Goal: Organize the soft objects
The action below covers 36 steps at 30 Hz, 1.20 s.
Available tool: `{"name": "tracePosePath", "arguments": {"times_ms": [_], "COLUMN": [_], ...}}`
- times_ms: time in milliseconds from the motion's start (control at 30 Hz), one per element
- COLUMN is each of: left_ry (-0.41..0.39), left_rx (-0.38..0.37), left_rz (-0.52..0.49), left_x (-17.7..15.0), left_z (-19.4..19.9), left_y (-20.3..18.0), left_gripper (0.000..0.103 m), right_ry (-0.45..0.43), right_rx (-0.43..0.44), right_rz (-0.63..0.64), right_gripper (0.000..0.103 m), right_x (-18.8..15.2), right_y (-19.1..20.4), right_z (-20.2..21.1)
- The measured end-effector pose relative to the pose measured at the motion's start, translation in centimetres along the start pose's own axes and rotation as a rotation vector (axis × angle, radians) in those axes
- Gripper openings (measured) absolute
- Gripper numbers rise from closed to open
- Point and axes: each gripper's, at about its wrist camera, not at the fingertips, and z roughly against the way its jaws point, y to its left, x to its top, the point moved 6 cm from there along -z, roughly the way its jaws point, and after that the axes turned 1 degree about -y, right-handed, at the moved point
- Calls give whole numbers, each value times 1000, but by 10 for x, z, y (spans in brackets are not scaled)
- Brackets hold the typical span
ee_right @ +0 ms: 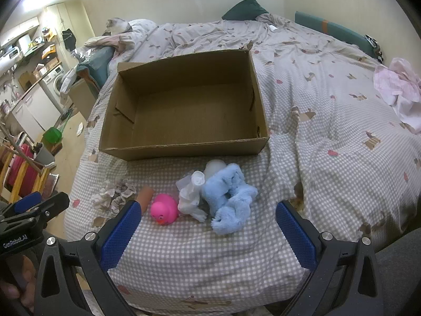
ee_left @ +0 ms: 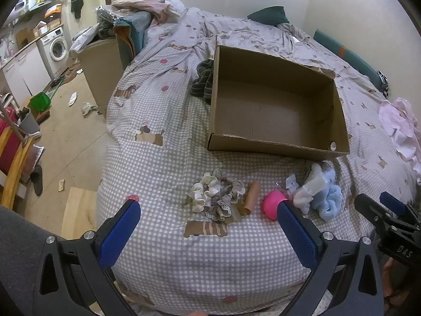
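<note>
On the near edge of the grey-checked bedspread the soft things lie in a loose row, probably laid out for sorting into the open brown cardboard box just beyond them, which looks empty. Furthest left is a heap of cream and grey frilled fabric scrunchies, then a small tan cardboard tube, a bright pink rubber duck, a crumpled white cloth bundle, and on the right a fluffy pale-blue plush toy. The left gripper hovers before the scrunchies, fingers spread wide and empty. The right gripper faces the duck and plush, likewise spread wide, holding nothing.
</note>
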Motion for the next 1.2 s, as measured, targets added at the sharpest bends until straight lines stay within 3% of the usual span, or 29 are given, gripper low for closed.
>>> {"name": "tracePosePath", "arguments": {"times_ms": [1200], "left_ry": [8], "left_rx": [-8], "left_rz": [0], "left_x": [-1], "left_z": [0], "left_y": [-5], "left_gripper": [103], "right_ry": [-15], "right_rx": [5], "right_rz": [-3], "right_gripper": [103], "right_x": [1], "right_y": [-1], "right_z": [5]}}
